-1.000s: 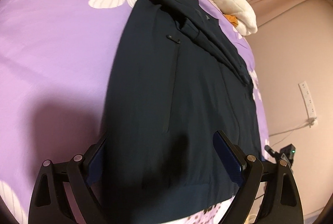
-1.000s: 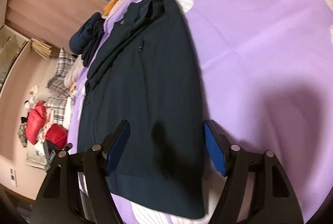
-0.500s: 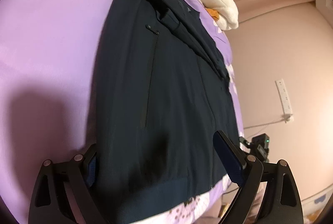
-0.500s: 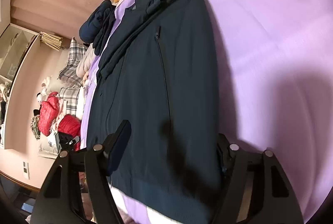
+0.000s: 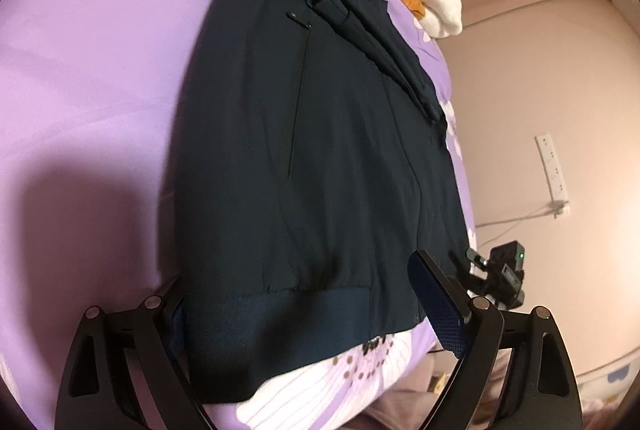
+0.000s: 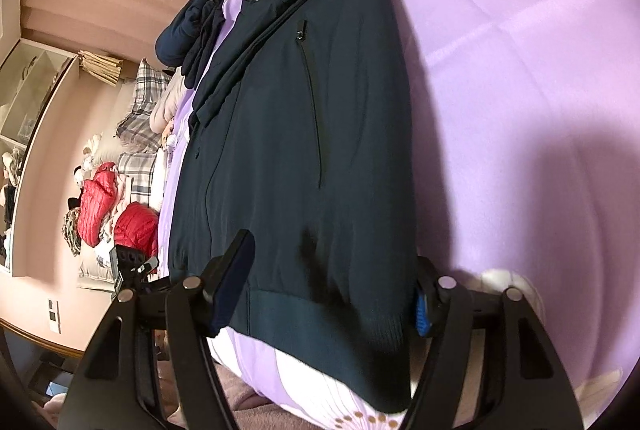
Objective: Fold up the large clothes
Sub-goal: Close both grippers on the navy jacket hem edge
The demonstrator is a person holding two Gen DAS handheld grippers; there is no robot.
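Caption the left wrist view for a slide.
Open left gripper straddling the ribbed hem of a navy jacket on a purple floral bedsheet.

Dark navy jackets [image 5: 312, 134]: one lay flat on the bed between the fingers.
Beds [image 5: 92, 42]: one, under a purple flowered sheet.
Chest zip pockets [image 6: 310, 86]: one showed on the jacket.
Dark folded garment piles [image 6: 188, 30]: one, far ahead of the fingers.
Cream plush toys [image 5: 420, 2]: one, ahead and right of the left fingers.
Red puffer jackets [image 6: 116, 218]: two, left of the right fingers.
Wall power strips [image 5: 552, 166]: one.
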